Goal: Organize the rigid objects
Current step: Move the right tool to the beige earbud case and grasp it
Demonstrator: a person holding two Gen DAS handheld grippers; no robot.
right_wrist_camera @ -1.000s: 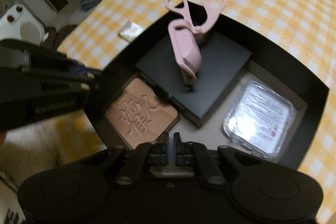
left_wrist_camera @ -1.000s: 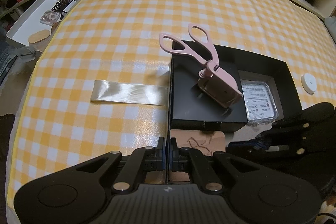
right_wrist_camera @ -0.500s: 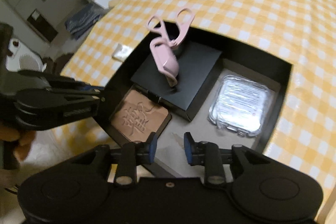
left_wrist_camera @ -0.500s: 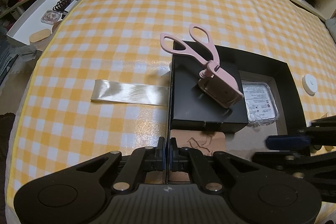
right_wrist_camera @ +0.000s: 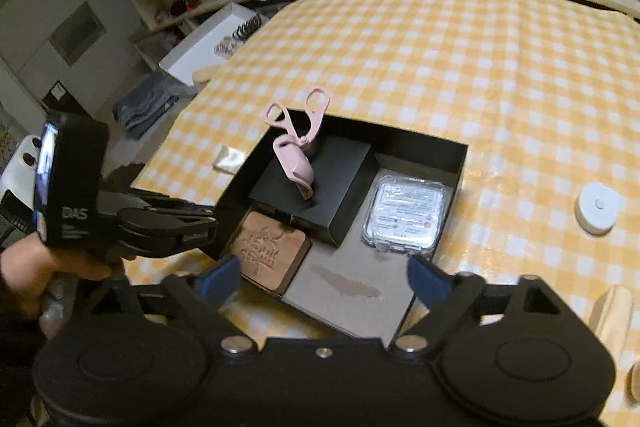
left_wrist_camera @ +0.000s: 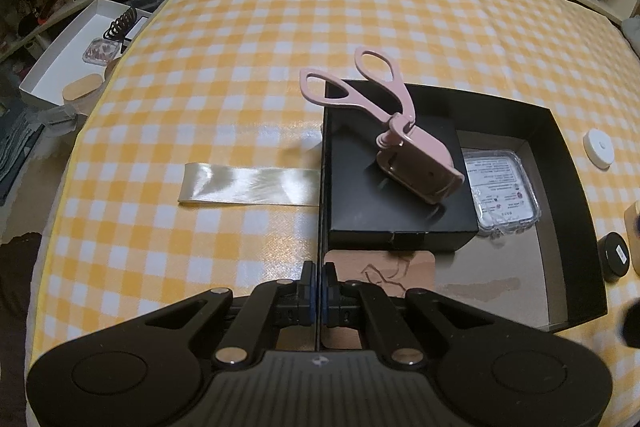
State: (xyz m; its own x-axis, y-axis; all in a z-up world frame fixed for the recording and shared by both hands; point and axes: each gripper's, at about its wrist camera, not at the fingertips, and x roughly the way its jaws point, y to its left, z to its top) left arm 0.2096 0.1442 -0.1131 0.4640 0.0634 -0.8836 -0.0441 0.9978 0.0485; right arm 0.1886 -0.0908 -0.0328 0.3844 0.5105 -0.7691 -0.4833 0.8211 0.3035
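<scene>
Since a second ago your right gripper left this view; left gripper (left_wrist_camera: 319,277) pinches the box (left_wrist_camera: 576,163) wall, steadying it. Right view: gripper (right_wrist_camera: 324,277) backed off, wide open, empty; curler (right_wrist_camera: 294,151) at 11 o'clock, in box.

The right gripper (right_wrist_camera: 323,277) has spread wide open and drawn back from the black tray (right_wrist_camera: 424,146) — out over the table (right_wrist_camera: 460,59).

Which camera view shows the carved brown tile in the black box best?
The right wrist view: the carved brown tile lies in full sight there, its carved pattern readable. In the left wrist view the left claw and the small black box hide most of the tile.
</scene>
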